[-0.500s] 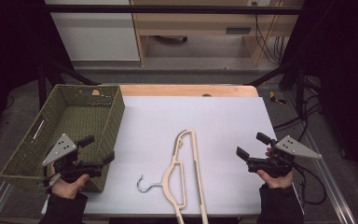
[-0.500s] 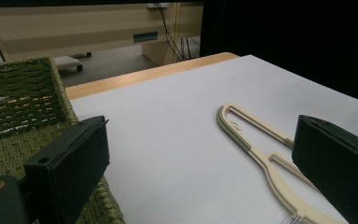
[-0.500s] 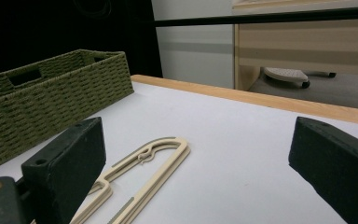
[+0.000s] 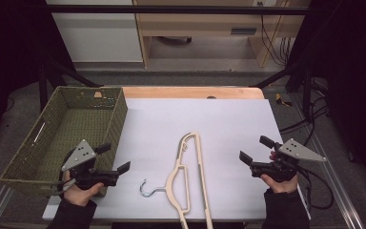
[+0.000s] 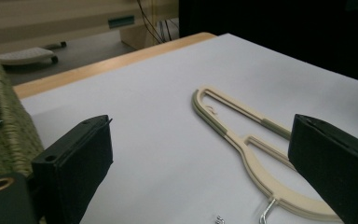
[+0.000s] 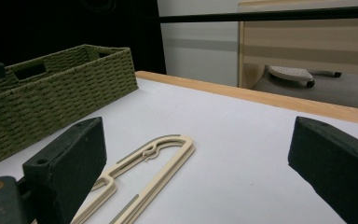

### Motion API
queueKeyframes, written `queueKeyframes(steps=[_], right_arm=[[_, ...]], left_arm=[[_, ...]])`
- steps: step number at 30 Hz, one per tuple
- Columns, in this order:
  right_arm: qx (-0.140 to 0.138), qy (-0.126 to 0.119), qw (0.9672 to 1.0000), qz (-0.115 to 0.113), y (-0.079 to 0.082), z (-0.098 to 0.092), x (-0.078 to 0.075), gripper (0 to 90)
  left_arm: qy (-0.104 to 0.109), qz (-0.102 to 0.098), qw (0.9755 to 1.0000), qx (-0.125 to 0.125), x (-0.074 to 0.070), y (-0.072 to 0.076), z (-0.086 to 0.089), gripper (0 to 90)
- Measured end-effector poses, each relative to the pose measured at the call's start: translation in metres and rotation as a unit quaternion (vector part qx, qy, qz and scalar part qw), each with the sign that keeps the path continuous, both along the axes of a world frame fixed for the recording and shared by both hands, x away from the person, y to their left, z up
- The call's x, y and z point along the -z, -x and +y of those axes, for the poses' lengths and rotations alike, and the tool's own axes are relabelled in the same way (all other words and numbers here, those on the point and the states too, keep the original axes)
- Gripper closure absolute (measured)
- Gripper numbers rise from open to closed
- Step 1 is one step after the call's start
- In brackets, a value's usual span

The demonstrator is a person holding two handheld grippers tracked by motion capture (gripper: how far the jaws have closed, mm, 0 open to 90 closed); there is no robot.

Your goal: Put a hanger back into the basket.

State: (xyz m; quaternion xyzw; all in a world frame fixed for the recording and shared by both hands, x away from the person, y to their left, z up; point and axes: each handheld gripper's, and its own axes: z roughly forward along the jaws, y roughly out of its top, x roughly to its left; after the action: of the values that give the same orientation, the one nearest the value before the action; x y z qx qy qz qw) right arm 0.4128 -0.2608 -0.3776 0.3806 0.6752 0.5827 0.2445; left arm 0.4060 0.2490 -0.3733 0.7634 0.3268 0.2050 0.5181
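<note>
High view: hanger (image 4: 189, 179) overhangs near table edge (image 4: 171, 223), white surface around.

Light: even and soft from overhead, bright on the white table (image 4: 219, 119).
Surroundings: black from 9 to 3 o'clock.
Shadows: faint, short.
Glare: none.
Focus: high view slightly soft; near jaws in both gripper views blurred.
</note>
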Motion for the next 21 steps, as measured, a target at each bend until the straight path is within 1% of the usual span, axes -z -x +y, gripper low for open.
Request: queueKeyframes(steps=[2, 3, 4, 5, 6, 7, 8, 9, 11, 12, 13, 14, 16, 17, 18, 19, 20, 21], right_arm=[[-0.003, 0.0, 1.0, 0.005, 0.0, 0.001, 0.0, 4.6], [-0.006, 0.002, 1.0, 0.005, 0.001, 0.002, 0.0, 4.6], [-0.006, 0.002, 1.0, 0.005, 0.001, 0.002, 0.0, 4.6], [-0.008, 0.003, 1.0, 0.004, 0.0, 0.003, 0.0, 4.6], [-0.009, 0.004, 0.9999, 0.006, 0.001, 0.004, 0.0, 4.7], [-0.011, 0.005, 0.9999, 0.004, 0.0, 0.005, 0.0, 4.7], [-0.011, 0.005, 0.9999, 0.004, 0.0, 0.005, 0.0, 4.7], [-0.013, 0.008, 0.9999, 0.008, 0.0, 0.008, 0.0, 4.7], [-0.02, 0.011, 0.9997, 0.007, 0.0, 0.009, 0.001, 4.8], [-0.021, 0.01, 0.9997, 0.008, 0.0, 0.01, 0.001, 4.9], [-0.022, 0.01, 0.9997, 0.009, 0.0, 0.011, 0.001, 4.9], [-0.025, 0.01, 0.9996, 0.01, 0.0, 0.012, 0.002, 4.9], [-0.025, 0.011, 0.9996, 0.012, -0.001, 0.013, 0.002, 5.0], [-0.027, 0.013, 0.9995, 0.013, -0.001, 0.014, 0.003, 5.0], [-0.027, 0.013, 0.9995, 0.013, -0.001, 0.014, 0.003, 5.0], [-0.027, 0.014, 0.9994, 0.014, -0.002, 0.015, 0.004, 5.1], [-0.028, 0.013, 0.9994, 0.015, -0.002, 0.015, 0.004, 5.1], [-0.028, 0.013, 0.9994, 0.015, -0.002, 0.015, 0.004, 5.1]], left_arm=[[-0.012, 0.006, 0.9999, 0.009, 0.003, -0.002, -0.006, 6.2], [-0.016, 0.012, 0.9997, 0.016, 0.007, -0.003, -0.011, 6.4], [-0.016, 0.012, 0.9997, 0.016, 0.007, -0.003, -0.011, 6.8], [-0.021, 0.021, 0.9992, 0.027, 0.012, -0.003, -0.018, 7.3], [-0.021, 0.021, 0.9992, 0.027, 0.012, -0.003, -0.018, 7.4], [-0.026, 0.031, 0.9985, 0.038, 0.017, -0.005, -0.024, 7.9], [-0.026, 0.031, 0.9985, 0.038, 0.017, -0.005, -0.024, 8.1], [-0.035, 0.039, 0.9975, 0.047, 0.022, -0.006, -0.029, 8.4], [-0.046, 0.049, 0.996, 0.058, 0.027, -0.007, -0.035, 9.7], [-0.046, 0.049, 0.996, 0.058, 0.027, -0.007, -0.035, 9.7], [-0.052, 0.058, 0.9949, 0.065, 0.031, -0.008, -0.039, 9.9], [-0.054, 0.062, 0.9942, 0.069, 0.033, -0.008, -0.041, 10.3], [-0.056, 0.063, 0.9939, 0.071, 0.034, -0.008, -0.043, 11.3], [-0.065, 0.072, 0.992, 0.081, 0.039, -0.009, -0.048, 11.7], [-0.065, 0.072, 0.992, 0.081, 0.039, -0.009, -0.048, 12.0], [-0.074, 0.078, 0.9901, 0.09, 0.043, -0.009, -0.052, 12.3], [-0.08, 0.081, 0.9891, 0.094, 0.045, -0.009, -0.055, 12.8], [-0.08, 0.081, 0.9891, 0.094, 0.045, -0.009, -0.055, 13.6]])
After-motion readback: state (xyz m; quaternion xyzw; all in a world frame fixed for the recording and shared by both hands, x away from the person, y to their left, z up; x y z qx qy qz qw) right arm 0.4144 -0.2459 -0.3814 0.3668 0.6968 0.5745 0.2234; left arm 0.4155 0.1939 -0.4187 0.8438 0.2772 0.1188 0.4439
